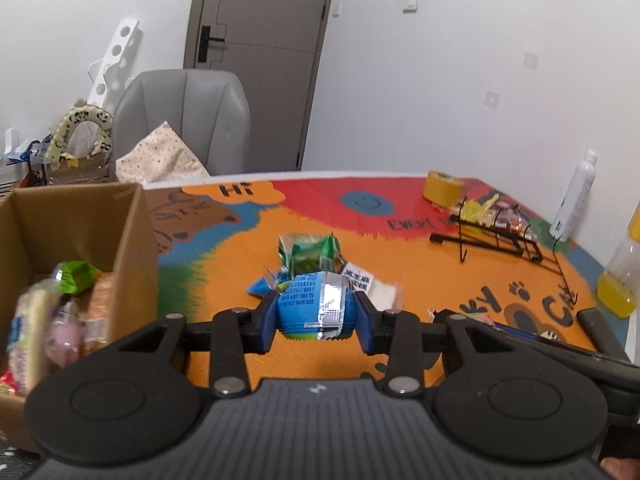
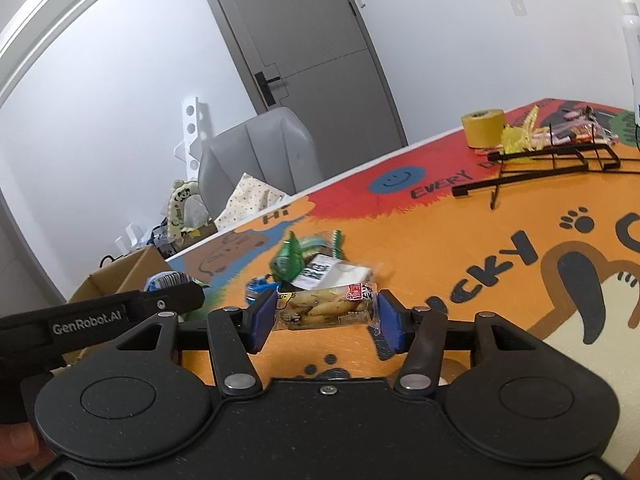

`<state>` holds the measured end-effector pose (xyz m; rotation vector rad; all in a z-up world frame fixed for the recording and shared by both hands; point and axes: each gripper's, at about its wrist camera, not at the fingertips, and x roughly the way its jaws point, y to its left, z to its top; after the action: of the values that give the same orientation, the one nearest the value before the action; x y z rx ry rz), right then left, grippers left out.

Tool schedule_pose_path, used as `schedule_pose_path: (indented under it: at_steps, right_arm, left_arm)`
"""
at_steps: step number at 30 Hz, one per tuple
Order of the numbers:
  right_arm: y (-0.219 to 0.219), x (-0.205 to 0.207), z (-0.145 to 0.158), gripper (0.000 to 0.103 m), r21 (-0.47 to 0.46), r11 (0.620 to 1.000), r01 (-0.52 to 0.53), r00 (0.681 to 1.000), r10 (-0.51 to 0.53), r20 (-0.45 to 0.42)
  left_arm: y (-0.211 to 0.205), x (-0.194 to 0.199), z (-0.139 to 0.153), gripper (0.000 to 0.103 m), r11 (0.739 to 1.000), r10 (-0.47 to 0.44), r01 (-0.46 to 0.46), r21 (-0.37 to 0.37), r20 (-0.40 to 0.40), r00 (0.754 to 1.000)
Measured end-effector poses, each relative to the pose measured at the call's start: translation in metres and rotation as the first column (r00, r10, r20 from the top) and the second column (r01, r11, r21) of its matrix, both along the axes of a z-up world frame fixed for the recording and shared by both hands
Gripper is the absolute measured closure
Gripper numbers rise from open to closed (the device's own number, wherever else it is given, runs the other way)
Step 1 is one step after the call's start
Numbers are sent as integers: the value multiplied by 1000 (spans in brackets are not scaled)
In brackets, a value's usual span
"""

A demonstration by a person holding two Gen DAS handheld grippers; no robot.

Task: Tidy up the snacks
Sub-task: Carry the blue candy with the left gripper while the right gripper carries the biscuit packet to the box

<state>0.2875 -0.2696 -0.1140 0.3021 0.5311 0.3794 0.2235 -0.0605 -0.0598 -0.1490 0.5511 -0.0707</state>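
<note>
The worktop (image 1: 400,272) wears a loud cartoon mat, orange, red and blue, running back to a white wall with a grey door (image 1: 260,20) and a grey chair (image 1: 184,120) at the far edge. The left claw (image 1: 316,312) is clenched on a blue foil snack pack (image 1: 316,304), held just above the mat. The right claw (image 2: 326,316) grips a clear packet of pale biscuit sticks (image 2: 326,308), also off the surface. Between and beyond them lies a small heap: a green packet (image 1: 310,256) and a white labelled one (image 2: 332,272). The cardboard box (image 1: 80,216), already holding snacks, stands at the worktop's left edge. Far right: a yellow tape roll (image 1: 444,188), a black wire rack (image 1: 500,236), bottles near the rim. The orange middle stretch lies open.
</note>
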Motion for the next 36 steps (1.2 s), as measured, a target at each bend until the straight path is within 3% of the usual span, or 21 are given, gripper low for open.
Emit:
schedule_pose_path:
  at_steps: [20,36]
  right_arm:
    - [66,-11,38,51,-31,992,-126,990,128,58]
    - [130,-8,55,51,-55,973,-225,970,229,84]
  left_arm:
    - [73,-45,45,65,990,137,-132,-51,112,984]
    - [140,-56,46,65,958,279,-269,-96,111,954]
